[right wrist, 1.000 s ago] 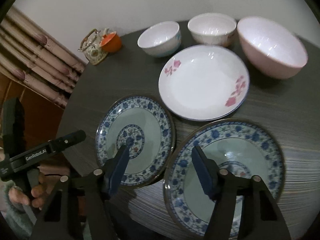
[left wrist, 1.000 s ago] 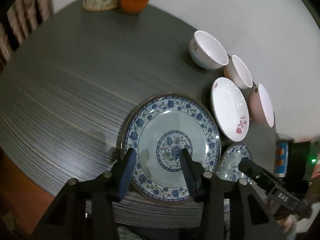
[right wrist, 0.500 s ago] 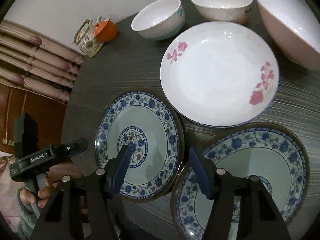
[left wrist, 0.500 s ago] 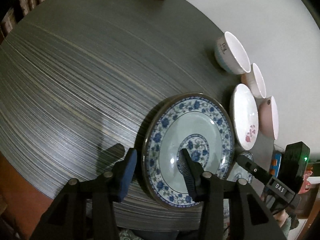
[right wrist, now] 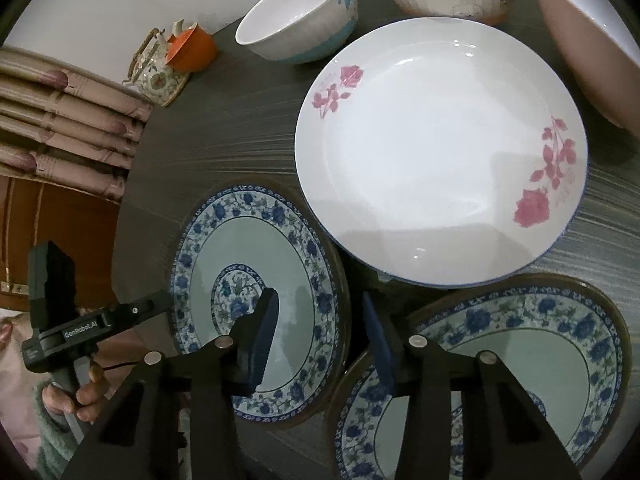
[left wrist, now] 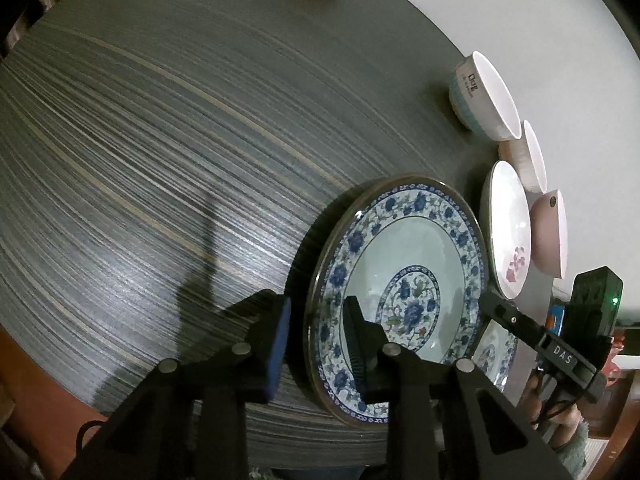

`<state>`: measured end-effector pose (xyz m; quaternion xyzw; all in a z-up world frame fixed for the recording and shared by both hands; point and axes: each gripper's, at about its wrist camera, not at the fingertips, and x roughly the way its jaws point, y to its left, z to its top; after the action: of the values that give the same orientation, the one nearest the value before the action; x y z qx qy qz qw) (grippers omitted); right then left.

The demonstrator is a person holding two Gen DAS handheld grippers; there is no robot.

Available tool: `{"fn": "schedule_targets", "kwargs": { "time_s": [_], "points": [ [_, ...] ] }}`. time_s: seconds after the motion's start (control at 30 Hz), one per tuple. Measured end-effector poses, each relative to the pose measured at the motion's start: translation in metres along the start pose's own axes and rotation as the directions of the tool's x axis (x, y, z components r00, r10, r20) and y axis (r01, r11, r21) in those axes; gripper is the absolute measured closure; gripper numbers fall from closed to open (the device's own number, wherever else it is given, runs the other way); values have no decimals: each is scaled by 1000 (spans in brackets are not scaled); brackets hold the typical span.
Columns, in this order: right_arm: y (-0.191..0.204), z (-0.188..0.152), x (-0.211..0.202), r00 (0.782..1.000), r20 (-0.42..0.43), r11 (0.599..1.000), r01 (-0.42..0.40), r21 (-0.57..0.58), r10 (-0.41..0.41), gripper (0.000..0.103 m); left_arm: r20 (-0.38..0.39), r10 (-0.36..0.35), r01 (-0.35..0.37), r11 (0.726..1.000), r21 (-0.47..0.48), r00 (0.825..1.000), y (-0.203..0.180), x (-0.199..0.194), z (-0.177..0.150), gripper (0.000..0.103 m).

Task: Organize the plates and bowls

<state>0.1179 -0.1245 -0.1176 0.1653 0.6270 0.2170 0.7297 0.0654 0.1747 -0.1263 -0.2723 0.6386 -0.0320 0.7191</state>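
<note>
Floral teapot (right wrist: pixel 154 70) beside orange cup (right wrist: pixel 192 48) on dark table (left wrist: pixel 168 128); perhaps curtains (right wrist: pixel 68 120).

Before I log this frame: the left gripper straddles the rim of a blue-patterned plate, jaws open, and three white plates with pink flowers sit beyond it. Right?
Not quite. There is only one white plate with pink flowers; the right wrist view shows it whole. The rest holds: the left gripper straddles the rim of the blue-patterned plate, jaws open.
</note>
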Motion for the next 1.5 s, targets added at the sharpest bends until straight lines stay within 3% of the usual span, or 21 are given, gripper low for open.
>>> {"fn": "schedule_targets", "kwargs": {
  "time_s": [0.1, 0.23, 0.4, 0.97, 1.5],
  "points": [
    [0, 2, 4, 1000, -7, 1000, -4, -2, 4, 70, -5, 4, -4, 1000, -3, 1000, 0, 3, 1, 78],
    [1, 5, 11, 1000, -19, 1000, 8, -6, -8, 74, -14, -7, 7, 1000, 10, 1000, 0, 6, 2, 88],
    [1, 5, 14, 999, -22, 999, 34, -16, -34, 86, 8, 18, -18, 999, 41, 1000, -2, 3, 5, 88],
    [39, -22, 15, 999, 24, 999, 24, -34, -23, 88, 115, 83, -91, 994, 65, 990, 27, -33, 26, 88],
    [54, -35, 34, 998, 48, 998, 43, -43, -41, 87, 119, 85, -92, 994, 58, 989, 43, -28, 28, 85]
  ]
}}
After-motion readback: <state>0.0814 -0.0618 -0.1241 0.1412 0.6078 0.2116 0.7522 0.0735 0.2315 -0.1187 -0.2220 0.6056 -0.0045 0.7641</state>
